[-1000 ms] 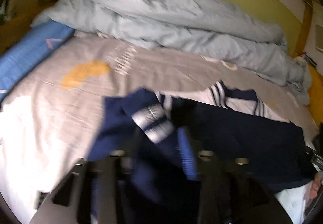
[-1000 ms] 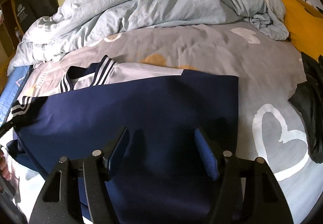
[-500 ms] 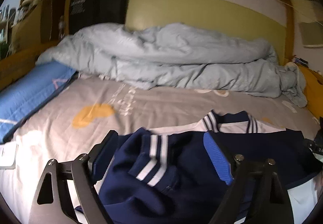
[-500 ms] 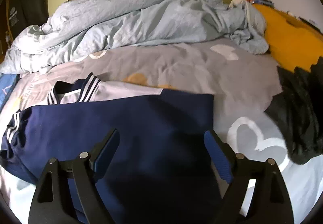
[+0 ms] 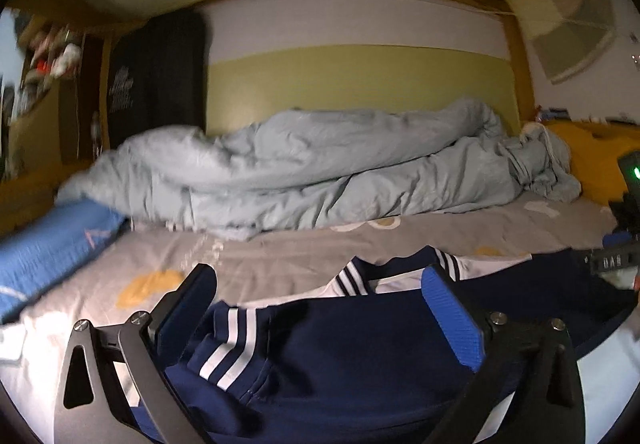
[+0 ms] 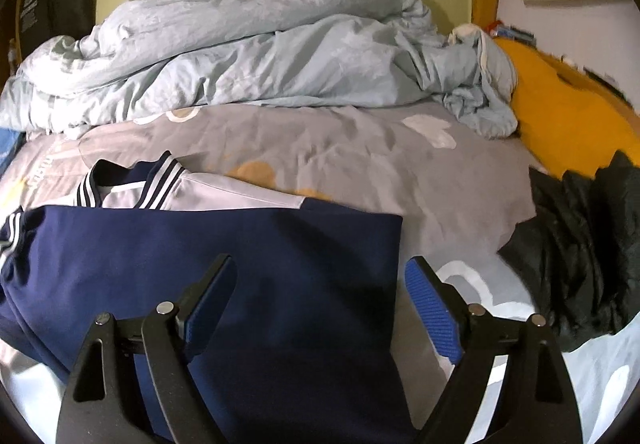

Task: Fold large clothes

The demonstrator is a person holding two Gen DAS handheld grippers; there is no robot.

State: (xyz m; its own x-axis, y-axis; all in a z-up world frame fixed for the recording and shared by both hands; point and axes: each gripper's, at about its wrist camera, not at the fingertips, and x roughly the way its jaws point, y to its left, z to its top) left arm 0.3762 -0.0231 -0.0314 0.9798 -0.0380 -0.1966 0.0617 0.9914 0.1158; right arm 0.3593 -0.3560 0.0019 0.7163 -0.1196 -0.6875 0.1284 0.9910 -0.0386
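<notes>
A bed with a grey patterned sheet [image 6: 360,148] carries a navy jacket [image 6: 240,264] with white shoulder panels. It lies flat and partly folded, its long axis running left to right across the bed, parallel to the near edge.

Going left to right: in the left wrist view, a blue pillow [image 5: 44,244] sits at the far left of the bed. The left tongs [image 5: 320,308] are spread wide and hold nothing. They hover just above the jacket's left end, where a striped cuff [image 5: 228,340] lies folded over the body, closer to the left finger. The striped collar [image 5: 360,276] lies just beyond the tongs.

In the right wrist view, the right tongs [image 6: 320,296] are also spread and empty. They straddle the jacket's straight right edge, with navy cloth under the left finger and bare sheet under the right.

Each hand therefore sits nearest its own end of the garment. A crumpled pale blue duvet [image 6: 240,52] fills the back of the bed. A black garment [image 6: 580,244] lies at the far right, apart from the jacket.
</notes>
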